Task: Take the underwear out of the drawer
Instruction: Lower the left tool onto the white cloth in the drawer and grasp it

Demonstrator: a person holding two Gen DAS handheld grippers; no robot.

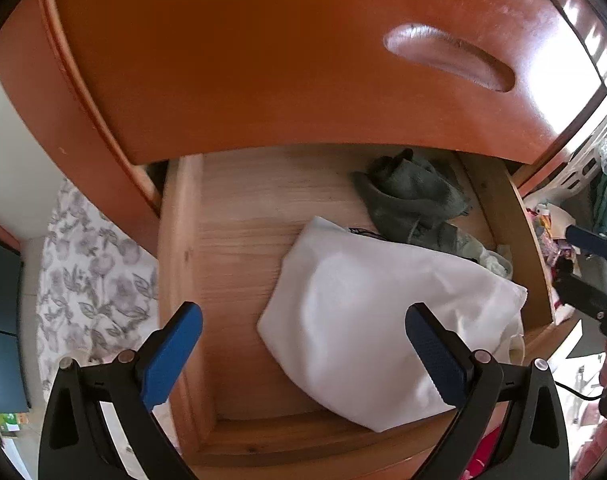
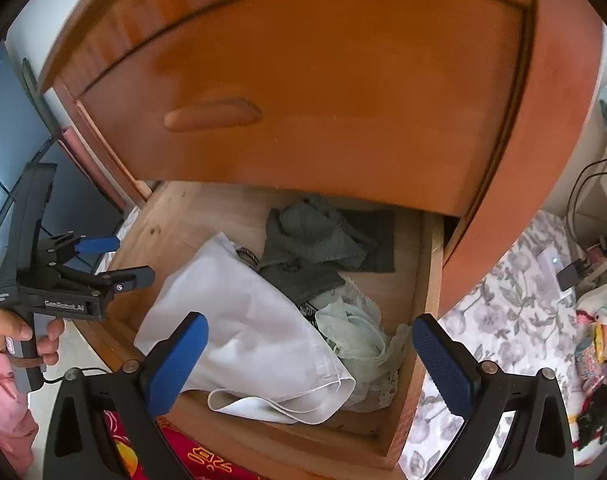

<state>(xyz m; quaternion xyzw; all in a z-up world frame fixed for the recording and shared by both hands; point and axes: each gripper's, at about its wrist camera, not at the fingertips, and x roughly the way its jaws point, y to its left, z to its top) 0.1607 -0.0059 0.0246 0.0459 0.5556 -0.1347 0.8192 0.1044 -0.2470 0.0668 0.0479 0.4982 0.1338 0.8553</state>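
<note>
Two drawers show on the big orange-brown wooden cabinet (image 2: 343, 80). The top drawer (image 1: 263, 60) is closed and has a long dent for a handle (image 1: 447, 58). The lower drawer (image 2: 419, 292) is pulled out, and its light wood floor is bare along the left side.

A white folded cloth (image 1: 383, 320) is the biggest thing in the open drawer. It lies from the middle down to the front edge, and one hem hangs near the front wall. A dark grey-green bunched cloth (image 1: 411, 196) lies behind it, toward the back right corner, touching the white one. Pale green lacy underwear (image 2: 355, 340) sits in the front right corner, partly under the white cloth.

The left gripper (image 1: 303, 356) is wide open above the front of the drawer and holds nothing. Its blue pads (image 1: 171, 356) are far apart, one over the left wall and one over the white cloth. The right gripper (image 2: 309, 360) is also wide open and empty, over the front right part of the drawer. A hand (image 2: 19, 336) holds the left gripper's handle beside the drawer's left wall.
</note>
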